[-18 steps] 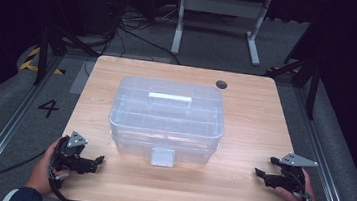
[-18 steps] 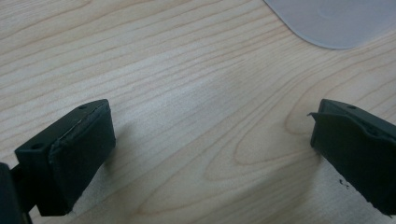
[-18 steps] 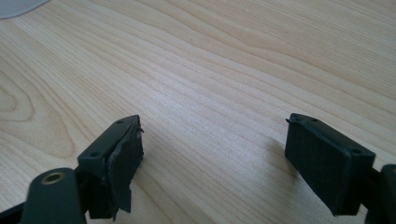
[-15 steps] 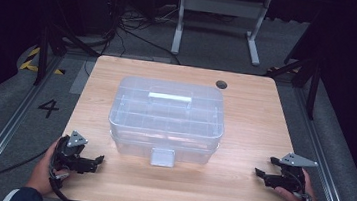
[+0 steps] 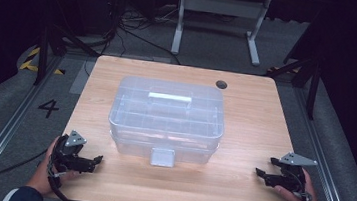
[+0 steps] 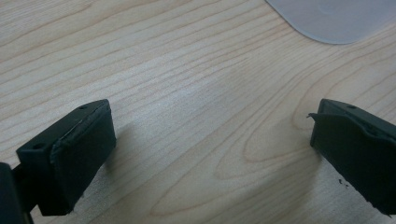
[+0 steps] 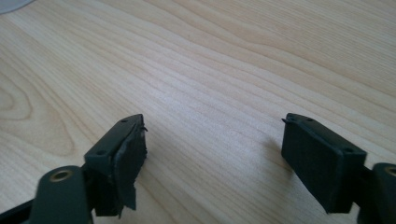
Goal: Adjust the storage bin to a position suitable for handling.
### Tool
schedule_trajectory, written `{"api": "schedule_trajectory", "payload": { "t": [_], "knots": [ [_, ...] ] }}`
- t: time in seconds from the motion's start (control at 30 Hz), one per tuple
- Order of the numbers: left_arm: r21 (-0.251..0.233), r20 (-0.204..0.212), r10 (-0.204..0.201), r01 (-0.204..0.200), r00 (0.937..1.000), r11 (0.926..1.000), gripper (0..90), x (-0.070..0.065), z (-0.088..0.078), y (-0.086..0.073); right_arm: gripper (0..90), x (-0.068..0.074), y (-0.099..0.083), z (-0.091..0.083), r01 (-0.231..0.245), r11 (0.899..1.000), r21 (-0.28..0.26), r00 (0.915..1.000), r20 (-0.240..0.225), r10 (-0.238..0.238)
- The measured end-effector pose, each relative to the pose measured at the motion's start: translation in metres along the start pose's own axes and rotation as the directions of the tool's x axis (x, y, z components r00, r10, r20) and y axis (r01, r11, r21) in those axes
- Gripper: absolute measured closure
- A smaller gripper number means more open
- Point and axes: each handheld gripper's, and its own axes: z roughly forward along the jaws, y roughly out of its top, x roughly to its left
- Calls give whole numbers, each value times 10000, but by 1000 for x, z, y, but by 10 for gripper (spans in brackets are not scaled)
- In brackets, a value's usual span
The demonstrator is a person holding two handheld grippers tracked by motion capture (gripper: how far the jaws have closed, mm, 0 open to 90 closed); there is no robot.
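Observation:
A clear plastic storage box (image 5: 167, 119) with a white handle (image 5: 169, 98) on its lid and a front latch (image 5: 162, 156) sits in the middle of the wooden table (image 5: 248, 133). My left gripper (image 5: 97, 161) rests near the table's front left corner, a little left of the box, open and empty. In the left gripper view (image 6: 210, 116) its jaws stand wide apart over bare wood, with a corner of the box (image 6: 336, 18) beyond them. My right gripper (image 5: 265, 166) lies near the front right corner, open with nothing between its jaws (image 7: 212, 123).
A dark round cable hole (image 5: 222, 84) sits in the table's far right area. A white desk frame (image 5: 218, 14) and cables stand on the floor behind the table. The number 4 (image 5: 48, 108) is marked on the floor at the left.

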Motion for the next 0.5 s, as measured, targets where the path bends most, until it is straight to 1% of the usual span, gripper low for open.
{"api": "schedule_trajectory", "payload": {
  "t": [0.03, 0.07, 0.13, 0.17, 0.2, 0.37, 0.43, 0.5],
  "knots": [
    [-32, 92, 21, -21, 10000, 10000, 5, 1, 0, 0, 258, 0, 0, -1, 103, 9999, 47, 9999, -73, -103],
    [-31, 110, 61, -61, 9999, 10000, 5, 1, 0, 0, 258, 0, 0, -1, 103, 9999, 47, 9999, -73, -103],
    [-32, 275, 291, -290, 9992, 9996, 6, 4, -1, -2, 270, 0, 0, -2, 99, 9999, 84, 9998, -177, -98],
    [-44, 256, 204, -203, 9995, 9998, 6, 3, -1, -2, 291, 0, 1, -2, 153, 9999, 78, 9997, -214, -151],
    [-56, 247, 202, -201, 9995, 9998, 6, 3, -1, -2, 304, 1, 1, -2, 188, 9998, 92, 9995, -266, -186],
    [-67, 228, 149, -148, 9996, 9999, 7, 4, -1, -2, 321, 6, 11, -6, 378, 9989, -288, 9986, -363, -388],
    [-63, 255, 91, -90, 9996, 9999, 12, 4, -2, -3, 326, 9, 18, -8, 510, 9977, -437, 9979, -386, -527],
    [-112, 233, 131, -129, 9996, 9999, 17, 4, -2, -3, 331, 13, 23, -10, 647, 9964, -544, 9967, -458, -672]
  ]
}}
